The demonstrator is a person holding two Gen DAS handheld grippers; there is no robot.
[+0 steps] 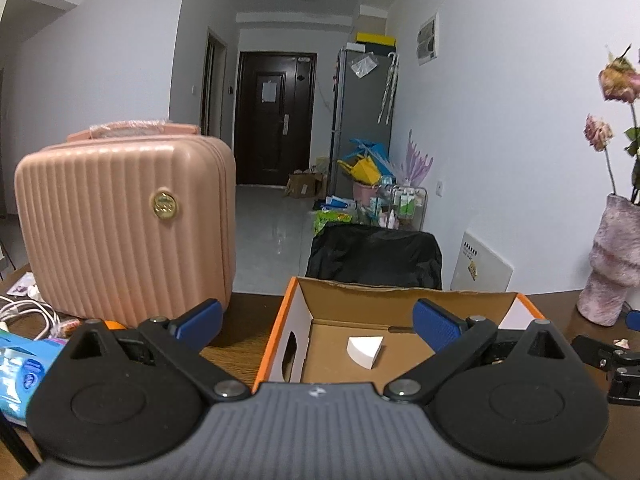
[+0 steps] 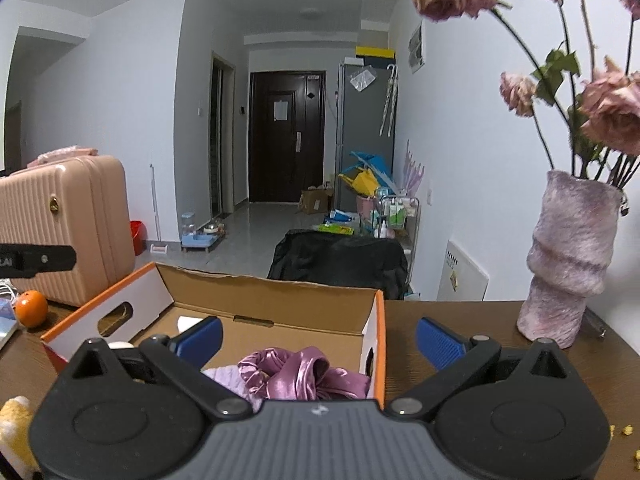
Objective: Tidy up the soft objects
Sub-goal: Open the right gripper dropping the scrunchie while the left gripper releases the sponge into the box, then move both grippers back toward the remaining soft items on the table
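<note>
An open cardboard box (image 1: 404,300) with orange edges stands on the dark wooden table. A white wedge-shaped sponge (image 1: 365,350) lies on its floor. My left gripper (image 1: 318,326) hovers open over the box's near left part, nothing between its blue pads. In the right wrist view the same box (image 2: 280,294) holds a shiny purple satin scrunchie (image 2: 300,374) on a pale lilac cloth (image 2: 230,378) at the near right corner. My right gripper (image 2: 320,338) is open above that corner, with its right finger outside the box wall. A fluffy yellow-white object (image 2: 14,420) shows at the lower left.
A pink ribbed suitcase (image 1: 124,224) stands left of the box, with an orange (image 2: 31,307), white cables (image 1: 28,312) and a blue packet (image 1: 24,364) near it. A fuzzy pink vase (image 2: 568,256) with dried roses stands at the right. A black chair back (image 1: 374,256) is behind the table.
</note>
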